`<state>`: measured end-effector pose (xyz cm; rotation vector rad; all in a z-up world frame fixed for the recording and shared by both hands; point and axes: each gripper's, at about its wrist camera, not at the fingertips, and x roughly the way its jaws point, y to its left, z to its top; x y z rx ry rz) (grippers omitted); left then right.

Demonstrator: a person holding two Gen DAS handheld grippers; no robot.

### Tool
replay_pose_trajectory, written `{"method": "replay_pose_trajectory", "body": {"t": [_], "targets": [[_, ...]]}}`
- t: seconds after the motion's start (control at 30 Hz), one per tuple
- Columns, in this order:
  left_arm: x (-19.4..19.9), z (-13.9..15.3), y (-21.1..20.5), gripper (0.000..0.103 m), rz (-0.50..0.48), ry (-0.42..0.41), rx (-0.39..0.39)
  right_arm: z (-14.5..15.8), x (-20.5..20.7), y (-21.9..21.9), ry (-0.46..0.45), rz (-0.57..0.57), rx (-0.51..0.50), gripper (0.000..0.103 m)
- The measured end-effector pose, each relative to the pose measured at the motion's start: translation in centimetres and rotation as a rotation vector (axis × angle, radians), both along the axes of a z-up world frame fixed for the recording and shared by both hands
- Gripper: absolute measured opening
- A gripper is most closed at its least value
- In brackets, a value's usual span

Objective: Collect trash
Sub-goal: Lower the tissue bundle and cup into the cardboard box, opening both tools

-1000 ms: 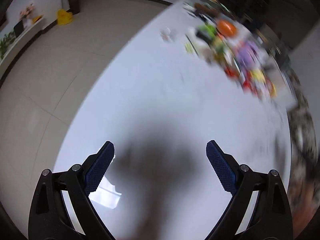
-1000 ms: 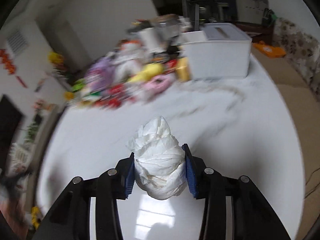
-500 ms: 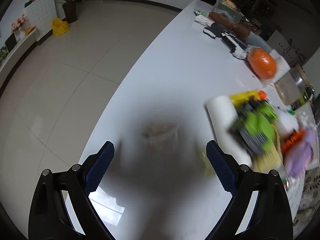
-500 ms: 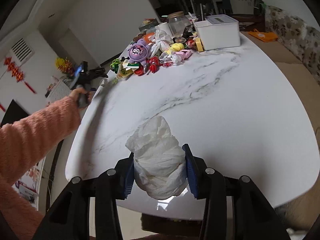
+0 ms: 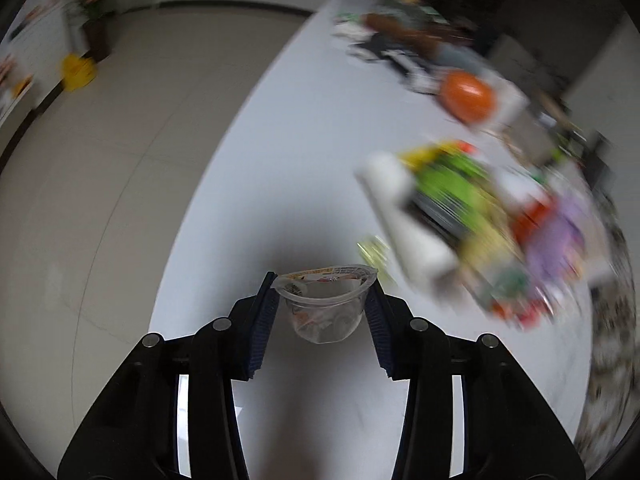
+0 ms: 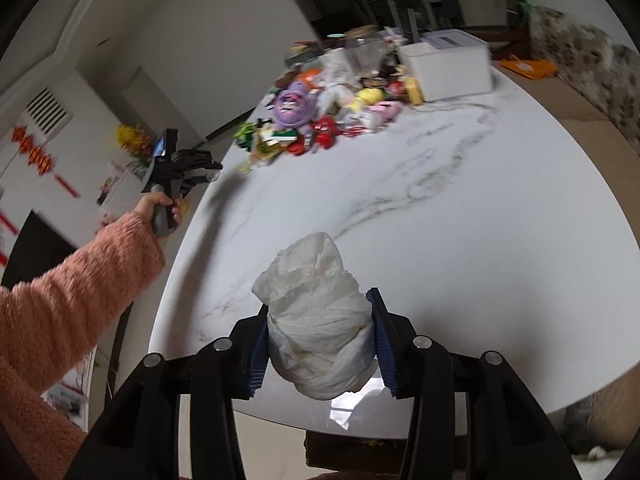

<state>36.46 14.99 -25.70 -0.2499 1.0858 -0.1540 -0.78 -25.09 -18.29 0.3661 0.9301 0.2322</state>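
So left tongs closing around clear plastic cup, pads touching rim; right tongs clamped on crumpled tissue wad above marble worktop.

A white storage box stands beside a purple plush toy on the marble table.

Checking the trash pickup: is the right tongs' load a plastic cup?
No, the right tongs hold a crumpled white tissue wad between their blue pads.

free: near half of marble table | blocked: far end, toy pile, white box
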Motion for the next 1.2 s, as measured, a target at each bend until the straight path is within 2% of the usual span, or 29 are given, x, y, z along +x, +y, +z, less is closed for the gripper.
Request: {"method": "replay_pose_trajectory", "body": {"t": [0.17, 0.3, 0.4, 0.5, 0.6, 0.63, 0.73, 0.83, 0.93, 1.03, 1.1, 1.13, 1.17, 1.2], "targets": [[-11.2, 4.3, -2.2, 0.042, -0.151, -0.105, 0.035, 0.7, 0.3, 1.9, 0.007, 0.119, -0.005, 0.045], [-20.5, 5.8, -3.5, 0.042, -0.24, -0.117, 0.045, 0.1, -0.3, 4.1, 0.051, 0.255, -0.02, 0.045], [-27.3, 5.7, -5.0, 0.042, -0.341, -0.103, 0.078, -1.1, -1.6, 5.9, 0.101, 0.363, -0.03, 0.045], [-33.1, 4.6, -6.5, 0.042, -0.416, -0.035, 0.045, -2.8, -3.6, 7.4, 0.159, 0.456, -0.074, 0.045], [-39.4, 2.4, -8.5, 0.042, -0.503, 0.042, 0.045, -5.3, -6.1, 7.9, 0.232, 0.516, -0.113, 0.045], [-40.9, 1.5, -9.1, 0.043, -0.522, 0.076, 0.036, -6.2, -6.8, 8.0, 0.255, 0.529, -0.132, 0.045], [-45.3, -4.0, -11.1, 0.042, -0.567, 0.222, 0.0, -10.3, -9.1, 7.9, 0.339, 0.537, -0.185, 0.045], [-46.8, -9.5, -12.8, 0.043, -0.588, 0.309, -0.001, -14.6, -10.5, 7.3, 0.39, 0.5, -0.226, 0.045], [-46.9, -17.0, -14.4, 0.042, -0.568, 0.394, 0.037, -20.5, -10.8, 6.0, 0.474, 0.407, -0.264, 0.045], [-45.4, -25.7, -16.0, 0.042, -0.538, 0.479, 0.091, -26.2, -10.4, 4.6, 0.531, 0.335, -0.323, 0.045], [-45.4, -29.5, -16.3, 0.044, -0.516, 0.514, 0.123, -29.9, -10.0, 3.9, 0.571, 0.296, -0.358, 0.057], [-44.9, -31.9, -16.7, 0.05, -0.5, 0.539, 0.173, -31.4, -10.0, 3.6, 0.585, 0.277, -0.37, 0.071], [-44.7, -33.3, -16.9, 0.067, -0.492, 0.561, 0.188, -32.6, -9.7, 3.5, 0.589, 0.257, -0.386, 0.073], [-44.4, -35.0, -17.1, 0.074, -0.481, 0.591, 0.214, -33.8, -9.4, 3.3, 0.59, 0.234, -0.399, 0.074]]}}
